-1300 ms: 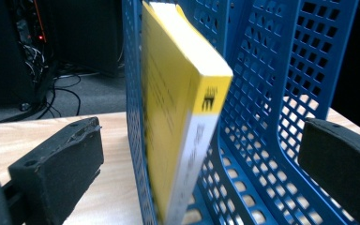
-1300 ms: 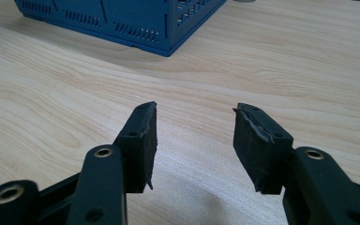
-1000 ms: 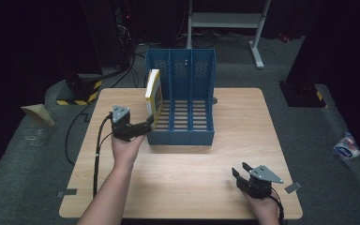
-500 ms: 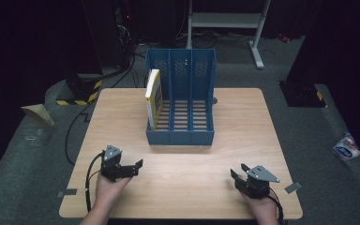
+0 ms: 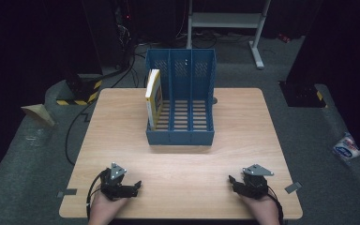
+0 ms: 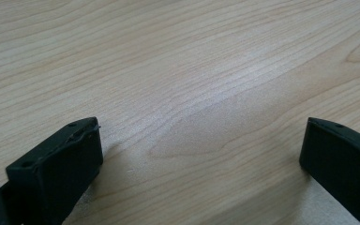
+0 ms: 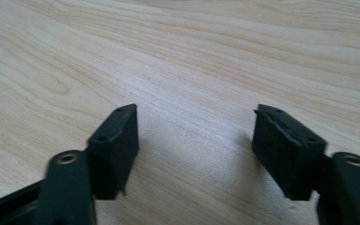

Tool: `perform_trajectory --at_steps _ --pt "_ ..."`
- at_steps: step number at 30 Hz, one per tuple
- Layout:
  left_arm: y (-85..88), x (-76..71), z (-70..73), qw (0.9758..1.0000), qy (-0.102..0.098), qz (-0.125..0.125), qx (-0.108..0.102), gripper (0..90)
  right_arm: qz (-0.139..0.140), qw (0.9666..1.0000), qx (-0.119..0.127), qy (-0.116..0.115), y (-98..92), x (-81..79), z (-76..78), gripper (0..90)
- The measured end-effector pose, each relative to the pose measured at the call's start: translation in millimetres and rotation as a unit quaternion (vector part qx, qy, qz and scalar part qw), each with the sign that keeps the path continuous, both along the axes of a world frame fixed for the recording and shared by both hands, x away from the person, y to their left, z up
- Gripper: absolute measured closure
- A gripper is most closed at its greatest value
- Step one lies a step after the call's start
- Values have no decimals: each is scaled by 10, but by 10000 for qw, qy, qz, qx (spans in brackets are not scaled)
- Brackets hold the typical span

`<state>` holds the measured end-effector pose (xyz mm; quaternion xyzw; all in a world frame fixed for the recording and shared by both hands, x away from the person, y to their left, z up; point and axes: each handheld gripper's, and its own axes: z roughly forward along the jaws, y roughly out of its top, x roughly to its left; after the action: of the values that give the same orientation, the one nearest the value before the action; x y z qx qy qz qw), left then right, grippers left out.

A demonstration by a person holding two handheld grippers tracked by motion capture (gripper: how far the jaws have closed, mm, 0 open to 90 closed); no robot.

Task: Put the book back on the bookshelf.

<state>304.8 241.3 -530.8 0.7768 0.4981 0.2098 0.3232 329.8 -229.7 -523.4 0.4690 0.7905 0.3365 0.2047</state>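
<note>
High view: both claws rest at the near edge of the desk [image 5: 178, 164], each in one of the person's hands. The left claw [image 5: 130, 187] sits near the near-left corner, the right claw [image 5: 233, 182] near the near-right corner, well apart from each other. Ahead of both claws, toward the far half of the desk, stands a blue file rack [image 5: 180, 133] with three slots. A yellow-and-white book [image 5: 153, 97] stands upright in the slot ahead of the left claw, on the rack's left side; the other two slots hold nothing. Rack and book are well apart from either claw. A cable [image 5: 75, 136] trails off the desk's left edge, on the left claw's outer side.

Left gripper view: the left claw [image 6: 201, 154] is wide open, its two black jaws far apart at the frame's lower corners, bare wood grain between them and nothing held.

Right gripper view: the right claw [image 7: 194, 140] is open and empty too, its jaws having just been opening, with bare desk between the pads [image 7: 117, 140]. The pad faces and their screw holes are seen here; the rack and book are seen from above.
</note>
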Motion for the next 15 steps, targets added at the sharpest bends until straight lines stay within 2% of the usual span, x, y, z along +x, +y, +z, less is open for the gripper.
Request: perform_trajectory --at_steps 2,15 --pt "-1 -9 0 10000 6 8 -25 3 54 10000 -50 4 16 4 -2 267" --pt "-1 -21 3 10000 0 17 -15 17 -8 10000 -49 24 34 10 -2 263"
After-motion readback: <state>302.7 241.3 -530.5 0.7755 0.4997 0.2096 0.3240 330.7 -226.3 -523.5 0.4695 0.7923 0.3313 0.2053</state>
